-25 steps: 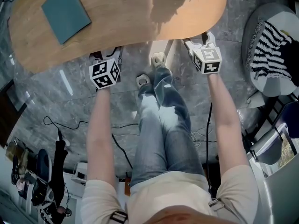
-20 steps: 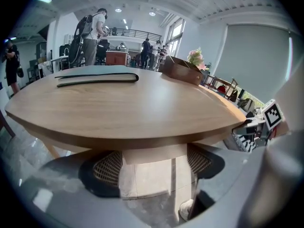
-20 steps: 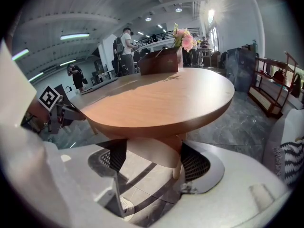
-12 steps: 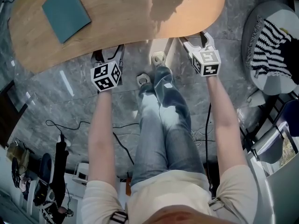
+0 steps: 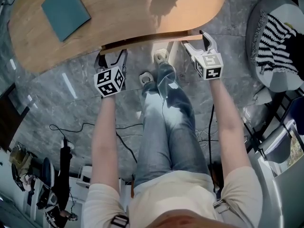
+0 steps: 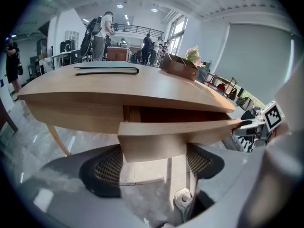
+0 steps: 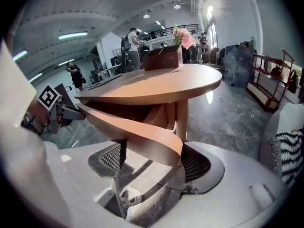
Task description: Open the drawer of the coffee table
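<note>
Already the drawer (image 5: pixel 151 38) stands partly out of the coffee table (image 5: pixel 28 56). It is a light wooden drawer whose long, curved front follows the rounded edge of the worktop (image 5: pixel 133 13). From the head view only a narrow strip of its front edge shows, jutting out from under the near rim above the grey marbled floor (image 5: pixel 61 94). In the left gripper view the drawer (image 6: pixel 171 127) has a dark gap above it, under the table top. The right gripper view shows its front (image 7: pixel 137 127) bending round to a rounded end.

The left gripper (image 5: pixel 112 56) sits at the left end of the drawer front and the right gripper (image 5: pixel 194 41) at the right end, both pointing away from the person and downward. Seen from its own camera, the left gripper (image 6: pixel 153 163) has its jaws wide apart, and the drawer front fills the gap with a mesh pad against each side. The right gripper (image 7: pixel 152 160) likewise stands wide, clamped on the curved end of the front.

A teal book (image 5: pixel 65 11) lies on the worktop well away from both grippers, and a wooden box of flowers (image 6: pixel 180 66) stands farther back.
</note>
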### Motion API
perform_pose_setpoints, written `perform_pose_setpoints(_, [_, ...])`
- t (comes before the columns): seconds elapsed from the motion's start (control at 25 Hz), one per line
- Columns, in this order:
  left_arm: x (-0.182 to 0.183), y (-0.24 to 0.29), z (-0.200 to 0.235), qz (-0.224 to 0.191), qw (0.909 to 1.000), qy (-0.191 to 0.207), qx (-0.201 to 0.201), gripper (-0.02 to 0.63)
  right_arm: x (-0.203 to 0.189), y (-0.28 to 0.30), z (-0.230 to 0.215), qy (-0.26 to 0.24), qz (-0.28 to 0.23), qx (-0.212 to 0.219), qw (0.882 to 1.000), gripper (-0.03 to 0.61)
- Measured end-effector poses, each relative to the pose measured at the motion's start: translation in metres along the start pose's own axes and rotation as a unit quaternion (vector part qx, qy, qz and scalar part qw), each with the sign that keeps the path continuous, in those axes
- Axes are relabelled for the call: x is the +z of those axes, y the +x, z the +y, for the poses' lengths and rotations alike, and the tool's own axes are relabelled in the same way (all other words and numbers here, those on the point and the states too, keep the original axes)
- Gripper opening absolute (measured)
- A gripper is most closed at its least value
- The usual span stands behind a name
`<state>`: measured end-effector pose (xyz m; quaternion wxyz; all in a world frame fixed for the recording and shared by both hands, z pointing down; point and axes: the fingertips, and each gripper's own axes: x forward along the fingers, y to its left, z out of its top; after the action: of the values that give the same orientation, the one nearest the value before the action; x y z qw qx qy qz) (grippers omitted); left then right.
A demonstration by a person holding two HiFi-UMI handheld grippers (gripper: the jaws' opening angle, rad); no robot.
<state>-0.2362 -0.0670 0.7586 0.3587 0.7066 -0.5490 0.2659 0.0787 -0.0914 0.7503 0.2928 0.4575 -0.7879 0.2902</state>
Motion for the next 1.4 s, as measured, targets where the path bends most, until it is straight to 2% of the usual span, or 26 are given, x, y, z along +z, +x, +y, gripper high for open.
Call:
perform_pose_setpoints(1.08, [-0.062,-0.040,-0.012,0.025,0.9997,-0.004,-0.001,0.423,-0.057,-0.040,0.028,0.012,0.018,0.000,1.000,0.354])
perform_pose_setpoints(1.4, [-0.090,-0.054,-0.016,0.044,0.9990,-0.009,-0.003,0.422,-0.079,-0.053,0.040,0.017,0.036,0.000,0.999,0.354])
